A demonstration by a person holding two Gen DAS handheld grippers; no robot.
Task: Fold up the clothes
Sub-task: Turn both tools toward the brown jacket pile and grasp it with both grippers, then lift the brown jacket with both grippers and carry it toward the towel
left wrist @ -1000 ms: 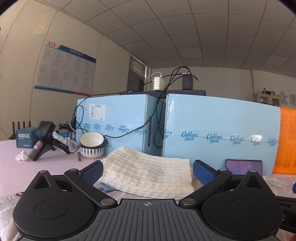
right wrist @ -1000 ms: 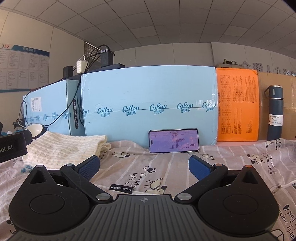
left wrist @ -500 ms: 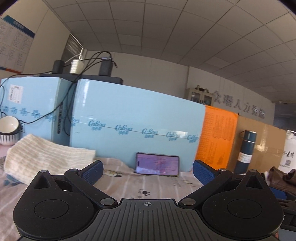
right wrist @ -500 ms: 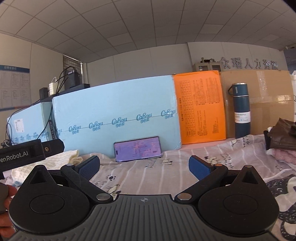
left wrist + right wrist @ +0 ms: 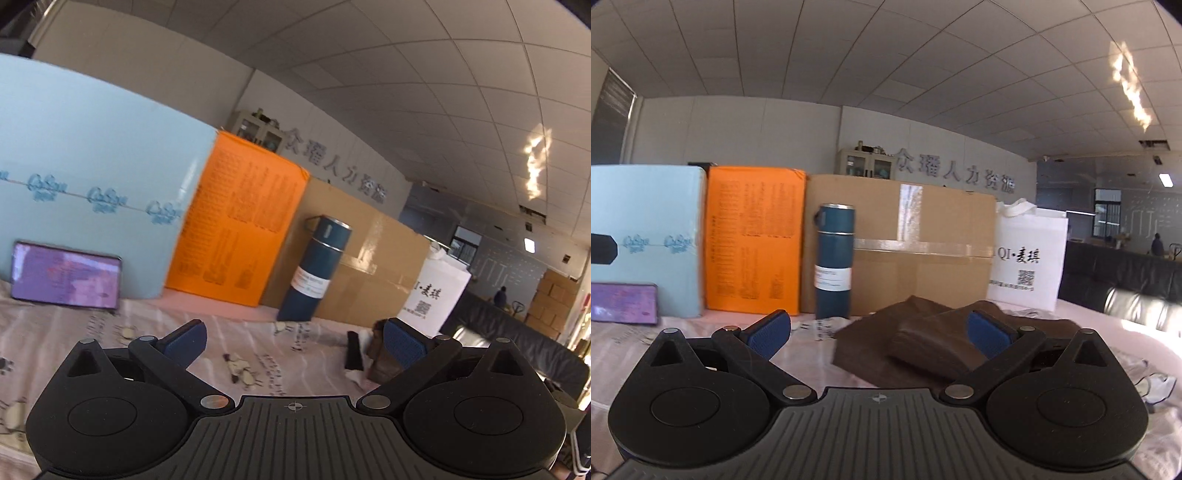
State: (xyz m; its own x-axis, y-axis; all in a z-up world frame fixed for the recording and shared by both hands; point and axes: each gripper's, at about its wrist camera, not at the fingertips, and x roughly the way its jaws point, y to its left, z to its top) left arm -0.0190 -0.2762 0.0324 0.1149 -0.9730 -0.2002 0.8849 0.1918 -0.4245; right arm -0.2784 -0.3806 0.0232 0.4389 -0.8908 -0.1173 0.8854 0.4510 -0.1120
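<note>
We hold both grippers above the printed bedsheet (image 5: 280, 354), and neither has hold of anything. Our right gripper (image 5: 878, 334) has its blue pads spread wide, with empty air between them. Just ahead of it, a little right of centre, lies the brown garment (image 5: 916, 343), bunched and partly doubled over on the sheet; the right pad overlaps it in view, but we cannot tell whether it touches the cloth. Beyond the garment, further ahead, a dark blue flask (image 5: 834, 260) stands upright in front of a cardboard box (image 5: 923, 240), with an orange board (image 5: 753, 240) to the left of it and a white tote bag (image 5: 1027, 258) off to the right.

Our left gripper (image 5: 293, 341) is likewise fully parted and empty. From its camera the same garment (image 5: 376, 354) shows ahead at the right, mostly hidden behind the right pad. A phone (image 5: 66, 275) with a lit screen leans against the pale blue box (image 5: 92, 166) far to the left
</note>
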